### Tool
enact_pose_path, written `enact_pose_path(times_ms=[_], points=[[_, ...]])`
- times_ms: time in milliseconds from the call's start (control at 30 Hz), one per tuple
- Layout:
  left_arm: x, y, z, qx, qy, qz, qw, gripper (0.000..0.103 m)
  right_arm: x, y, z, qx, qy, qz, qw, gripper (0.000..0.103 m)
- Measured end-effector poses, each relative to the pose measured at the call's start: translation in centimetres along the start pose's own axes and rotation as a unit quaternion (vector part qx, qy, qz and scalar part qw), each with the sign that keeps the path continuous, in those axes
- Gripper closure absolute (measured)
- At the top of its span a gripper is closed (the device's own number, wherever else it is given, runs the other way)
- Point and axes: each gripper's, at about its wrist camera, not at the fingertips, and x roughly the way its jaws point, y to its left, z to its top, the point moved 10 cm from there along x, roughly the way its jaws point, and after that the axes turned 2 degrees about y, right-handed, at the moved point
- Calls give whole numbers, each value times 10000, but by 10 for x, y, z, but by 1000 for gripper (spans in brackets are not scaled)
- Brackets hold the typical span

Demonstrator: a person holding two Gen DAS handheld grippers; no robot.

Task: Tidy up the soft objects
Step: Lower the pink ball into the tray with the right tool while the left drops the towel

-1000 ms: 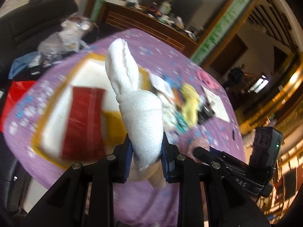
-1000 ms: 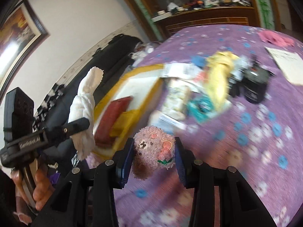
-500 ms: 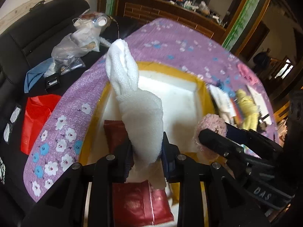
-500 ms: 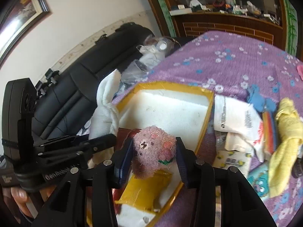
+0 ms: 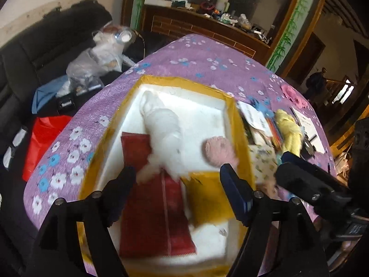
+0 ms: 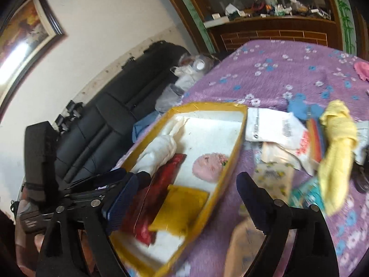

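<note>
Both jaws are standing wide apart and gripping nothing: the left gripper [image 5: 176, 188] is hovering over the near end of the tray [image 5: 239, 133], and the right gripper [image 6: 186, 198] is hanging over the tray's near right corner. Nearest in the tray, a red packet [image 5: 152, 212] is lying flat, with a yellow pouch [image 5: 207, 196] just beside it on the right and overlapping its edge in the right view [image 6: 182, 210]. The white cloth [image 5: 161, 127] is lying inside the tray, its near end resting on the red packet and its far end pointing toward the far left corner; from the right wrist it is sitting along the tray's left wall [image 6: 159, 152]. The pink plush [image 5: 219, 149] is sitting on the white tray floor near the right wall, apart from the cloth, also seen at [image 6: 208, 165]. Right of the tray, on the purple tablecloth [image 5: 207, 62], a pile of packets [image 6: 276, 133] is touching the tray's far right corner, and a yellow cloth [image 6: 336, 147] is lying draped over that pile. Further off, a pink item [image 5: 293, 94] is lying on the tablecloth, a black sofa [image 6: 110, 120] is running along the left, and a cluttered wooden sideboard [image 5: 207, 27] is standing behind the table.
</note>
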Motion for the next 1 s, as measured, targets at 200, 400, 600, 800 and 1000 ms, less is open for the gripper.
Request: enact_pose_path(times_ms=[200,400,600,800,1000], points=[[-31,-48,-28,388,-237,-30,9990,28,-49,-14,-29,125,-189,33,9997,12],[-34,-89,-63,438,27,-457,9980,28,-92,-57,-74,401,-177,-49,9990,12],[-35,-108,-86,435,180,-656,9967,28,-128,-85,-106,794,-124,-171,9966,13],[-29,-121,-104,432,413,-878,9943,28,-158,-106,-125,1106,-169,-338,9931,18],[-20,-143,-99,701,568,-822,9925,28,-168,-125,-137,1337,-130,-359,9903,24]])
